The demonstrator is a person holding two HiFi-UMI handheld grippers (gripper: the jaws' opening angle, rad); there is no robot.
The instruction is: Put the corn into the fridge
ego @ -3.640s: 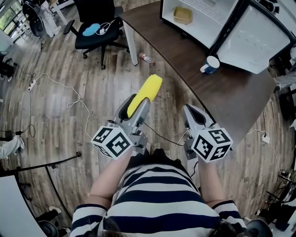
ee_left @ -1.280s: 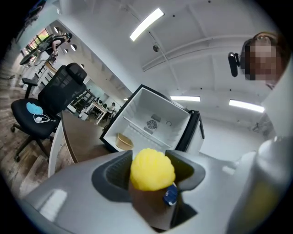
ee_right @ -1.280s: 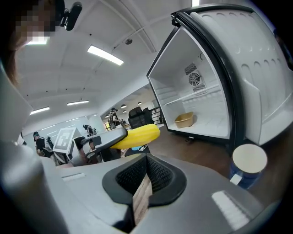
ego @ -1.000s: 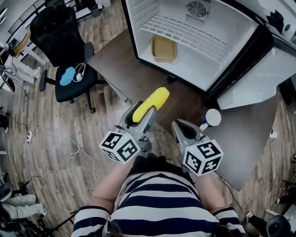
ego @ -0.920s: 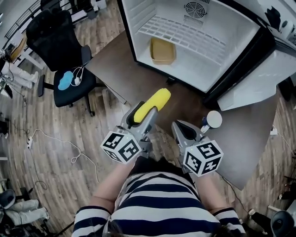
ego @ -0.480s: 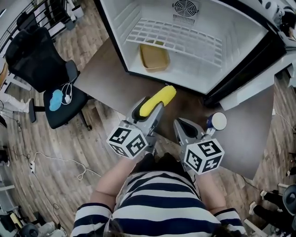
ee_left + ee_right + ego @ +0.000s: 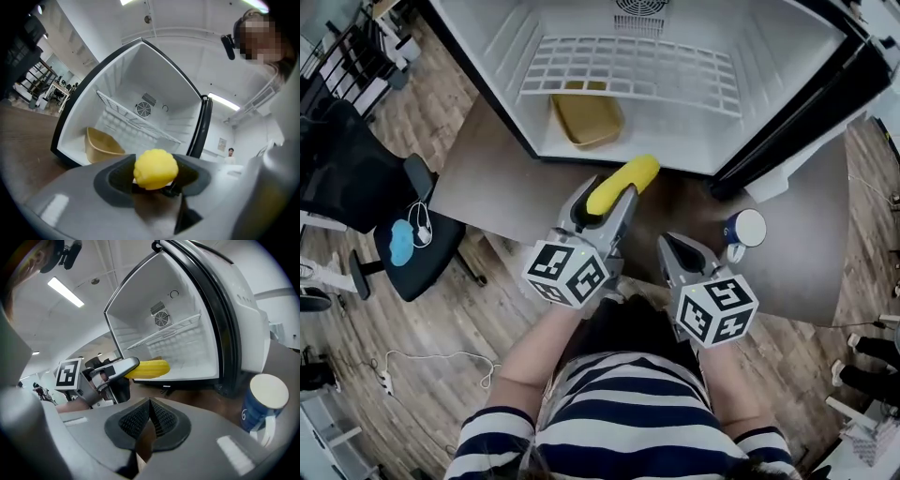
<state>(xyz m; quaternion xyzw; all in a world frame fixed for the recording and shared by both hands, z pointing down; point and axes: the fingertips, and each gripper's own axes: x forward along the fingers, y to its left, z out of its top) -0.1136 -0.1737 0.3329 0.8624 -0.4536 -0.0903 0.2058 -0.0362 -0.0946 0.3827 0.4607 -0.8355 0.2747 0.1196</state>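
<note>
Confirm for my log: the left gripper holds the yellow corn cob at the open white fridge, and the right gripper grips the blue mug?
The right gripper view shows the right gripper shut on nothing; the blue mug stands free on the brown table. The left gripper holds the yellow corn cob at the open white fridge.

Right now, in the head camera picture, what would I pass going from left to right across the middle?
Black office chair → corn, held in the left gripper → blue mug on the table.
</note>
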